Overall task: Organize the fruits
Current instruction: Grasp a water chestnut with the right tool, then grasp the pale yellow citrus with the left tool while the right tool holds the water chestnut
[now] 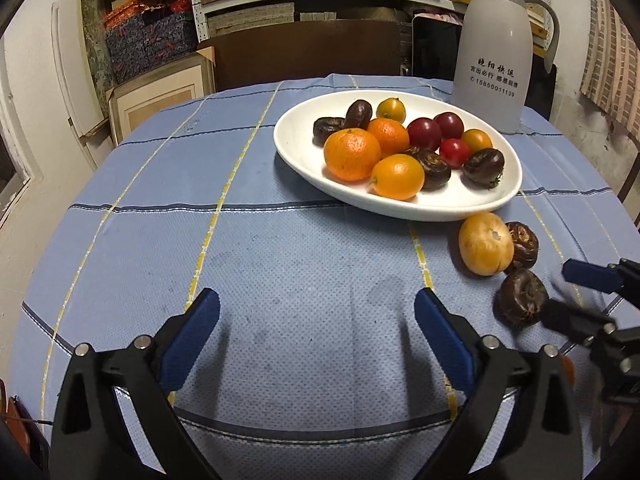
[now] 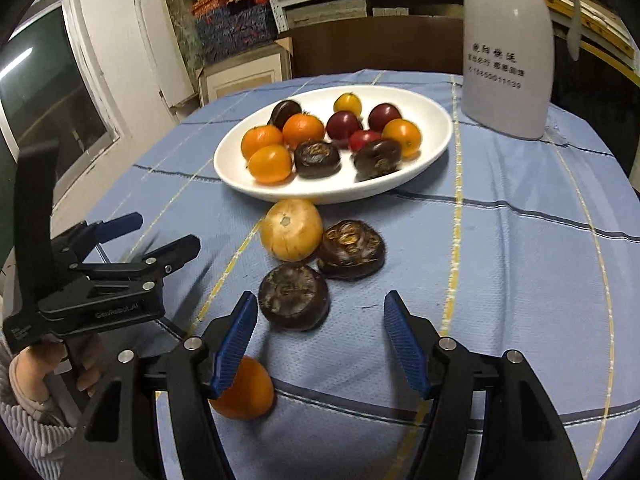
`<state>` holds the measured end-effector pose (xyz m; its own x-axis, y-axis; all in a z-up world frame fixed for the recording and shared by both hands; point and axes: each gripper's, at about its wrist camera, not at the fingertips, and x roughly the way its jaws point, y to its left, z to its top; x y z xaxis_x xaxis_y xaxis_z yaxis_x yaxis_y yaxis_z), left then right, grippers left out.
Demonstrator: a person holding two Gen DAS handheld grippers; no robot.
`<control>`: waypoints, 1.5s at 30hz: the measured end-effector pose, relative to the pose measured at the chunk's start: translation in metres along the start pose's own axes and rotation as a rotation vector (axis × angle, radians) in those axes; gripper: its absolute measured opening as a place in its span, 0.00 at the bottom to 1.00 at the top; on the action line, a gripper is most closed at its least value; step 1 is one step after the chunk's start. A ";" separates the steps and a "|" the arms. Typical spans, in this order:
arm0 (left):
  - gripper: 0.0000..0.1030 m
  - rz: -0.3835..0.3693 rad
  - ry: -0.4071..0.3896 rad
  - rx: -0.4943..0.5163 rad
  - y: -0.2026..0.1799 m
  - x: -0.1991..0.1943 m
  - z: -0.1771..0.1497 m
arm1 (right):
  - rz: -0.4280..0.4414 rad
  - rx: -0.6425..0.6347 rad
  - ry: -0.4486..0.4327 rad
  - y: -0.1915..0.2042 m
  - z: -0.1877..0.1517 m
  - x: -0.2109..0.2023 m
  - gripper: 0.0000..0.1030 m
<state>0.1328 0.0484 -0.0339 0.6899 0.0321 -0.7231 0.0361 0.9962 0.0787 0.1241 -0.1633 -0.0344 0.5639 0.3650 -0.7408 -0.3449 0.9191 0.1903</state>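
Just ahead of the right gripper [image 2: 318,318], jaws spread and empty, lies a dark water chestnut [image 2: 293,297]; straddle it squarely before closing. Left gripper [image 1: 318,304] gapes wide over bare surface [image 1: 280,240]; plate [image 1: 304,160] beyond.

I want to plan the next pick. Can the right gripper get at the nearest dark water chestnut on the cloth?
Probably yes. The right gripper is open, the water chestnut lies just ahead, slightly left, with nothing between.
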 end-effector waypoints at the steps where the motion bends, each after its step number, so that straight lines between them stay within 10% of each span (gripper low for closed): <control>1: 0.93 0.003 -0.001 0.001 0.000 0.000 0.000 | -0.002 -0.003 0.007 0.002 0.000 0.003 0.65; 12: 0.95 0.000 0.000 0.008 -0.003 -0.003 0.002 | -0.001 -0.035 0.052 0.014 0.006 0.021 0.42; 25: 0.95 -0.145 0.018 0.115 -0.066 0.012 0.016 | -0.113 0.147 0.038 -0.071 0.008 0.003 0.42; 41: 0.95 -0.041 0.017 0.094 -0.040 0.012 0.012 | -0.124 0.147 0.037 -0.072 0.008 0.003 0.42; 45: 0.95 -0.218 0.035 0.011 -0.030 0.006 0.007 | -0.128 0.145 0.035 -0.071 0.008 0.004 0.42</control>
<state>0.1403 0.0184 -0.0357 0.6397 -0.1808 -0.7470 0.1896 0.9790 -0.0746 0.1567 -0.2258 -0.0455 0.5687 0.2404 -0.7866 -0.1589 0.9704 0.1817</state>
